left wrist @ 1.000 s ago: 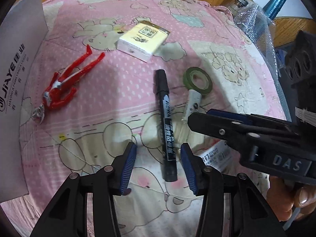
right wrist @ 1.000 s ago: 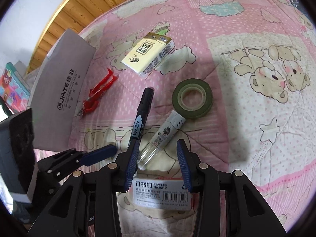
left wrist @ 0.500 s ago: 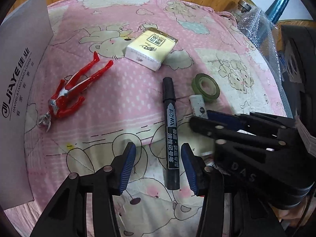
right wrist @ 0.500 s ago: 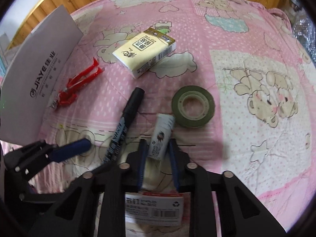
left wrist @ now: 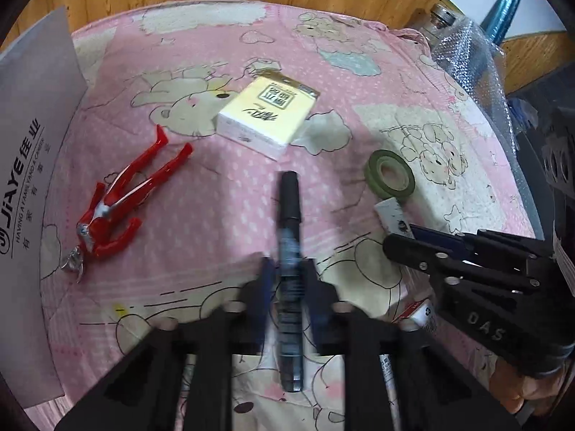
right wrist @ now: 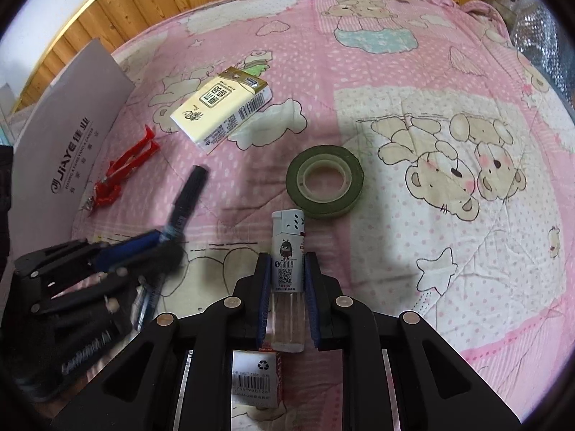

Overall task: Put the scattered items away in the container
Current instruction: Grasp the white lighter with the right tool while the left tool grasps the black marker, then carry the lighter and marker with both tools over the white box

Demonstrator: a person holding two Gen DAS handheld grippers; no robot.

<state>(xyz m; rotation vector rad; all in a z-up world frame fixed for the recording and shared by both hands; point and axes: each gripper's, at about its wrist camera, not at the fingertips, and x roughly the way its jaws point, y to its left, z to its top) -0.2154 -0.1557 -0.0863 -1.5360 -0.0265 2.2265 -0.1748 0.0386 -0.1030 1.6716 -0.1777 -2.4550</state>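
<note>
My L tongs (left wrist: pixel 287 280) clamped on black marker (left wrist: pixel 290 212), frame ctr. R tongs (right wrist: pixel 287 280) clamped on lighter (right wrist: pixel 287 251), just below green tape roll (right wrist: pixel 325 186).

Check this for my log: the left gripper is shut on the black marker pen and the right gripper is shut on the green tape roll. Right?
Not quite. The left gripper is shut on the black marker pen, but the right gripper is shut on the white lighter with a clear base, as the right wrist view shows. The green tape roll lies free on the pink bear-print quilt.
</note>
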